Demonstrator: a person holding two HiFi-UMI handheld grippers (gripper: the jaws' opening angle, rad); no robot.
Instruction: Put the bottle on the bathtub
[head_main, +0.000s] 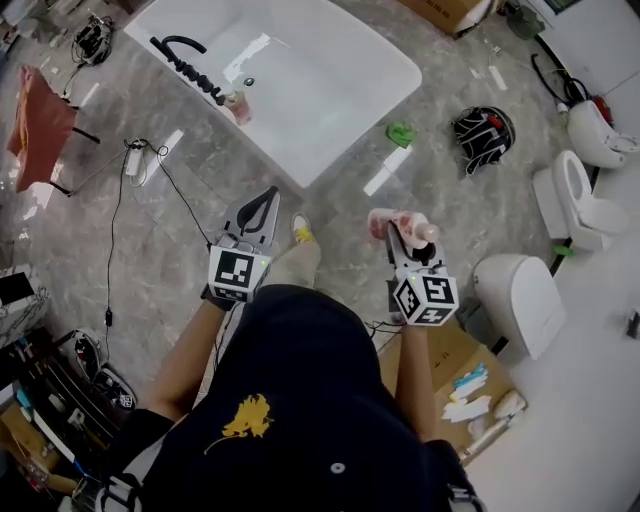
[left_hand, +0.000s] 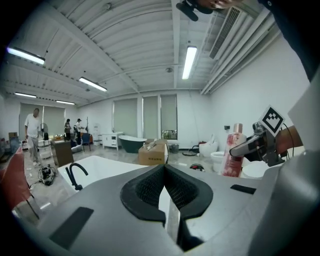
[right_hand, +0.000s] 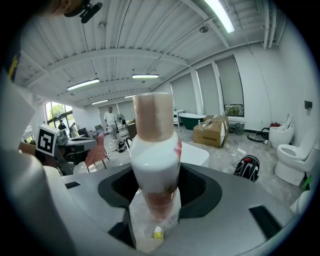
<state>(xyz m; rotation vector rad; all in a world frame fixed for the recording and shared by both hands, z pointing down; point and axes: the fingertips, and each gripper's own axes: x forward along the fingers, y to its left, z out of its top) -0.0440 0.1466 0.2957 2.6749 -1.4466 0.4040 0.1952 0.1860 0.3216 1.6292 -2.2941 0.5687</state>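
**Grey marble showroom floor: bottle held short of the bathtub**

Grey veined floor tiles run under a white freestanding bathtub, which lies ahead of the person in the head view. A black faucet curves over the bathtub's near corner, and a small pinkish bottle stands on the rim just beside it. White toilets line the right side. A black bag and a green scrap lie on the floor between them and the bathtub. A red chair stands at the far left, and an open cardboard box sits by the person's right side.

The right gripper is clamped on a pink-and-white bottle with a tan cap, its jaws pressing the lower body from both sides. The bottle is upright in the air over the floor, well apart from the bathtub. In the right gripper view the bottle fills the space between the jaws of that gripper.

The left gripper is beside it, pointing toward the bathtub. Its jaws are together at the tips with nothing between them, as the left gripper view shows.
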